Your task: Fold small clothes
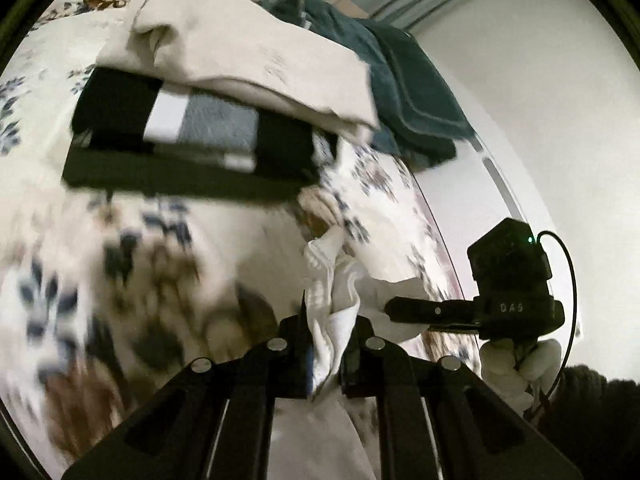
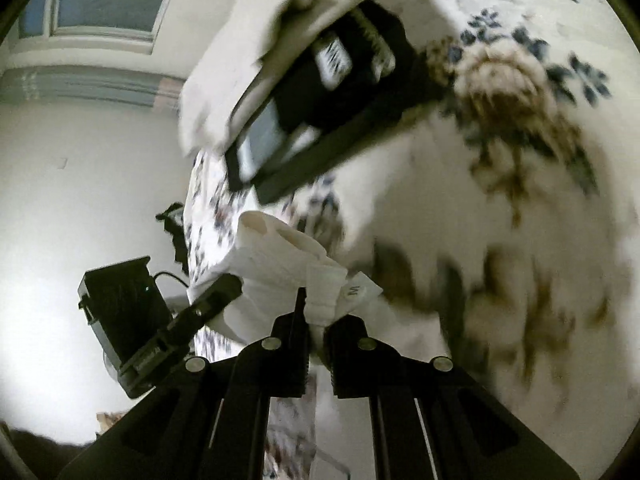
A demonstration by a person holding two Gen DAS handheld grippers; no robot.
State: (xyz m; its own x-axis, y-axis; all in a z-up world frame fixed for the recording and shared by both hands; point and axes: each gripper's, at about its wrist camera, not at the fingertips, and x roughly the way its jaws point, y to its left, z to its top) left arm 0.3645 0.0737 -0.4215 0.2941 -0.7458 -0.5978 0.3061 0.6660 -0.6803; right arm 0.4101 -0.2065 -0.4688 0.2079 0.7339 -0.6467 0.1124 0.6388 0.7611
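Note:
A small white garment [image 1: 334, 300] hangs bunched above the floral bedspread [image 1: 100, 280], pinched from both sides. My left gripper [image 1: 330, 344] is shut on one edge of it, cloth squeezed between its black fingers. In the left wrist view the right gripper [image 1: 394, 310] reaches in from the right and is clamped on the same cloth. Seen from the right wrist, my right gripper [image 2: 318, 320] is shut on the white garment [image 2: 280, 264], whose label shows beside the fingers, and the left gripper [image 2: 230, 286] bites it from the left.
A stack of folded clothes [image 1: 192, 136], black and grey below with a cream piece [image 1: 248, 52] on top, lies on the bed beyond the garment. A dark teal towel [image 1: 400, 92] lies behind it by the white wall [image 1: 540, 120]. A gloved hand [image 1: 516, 368] holds the right gripper.

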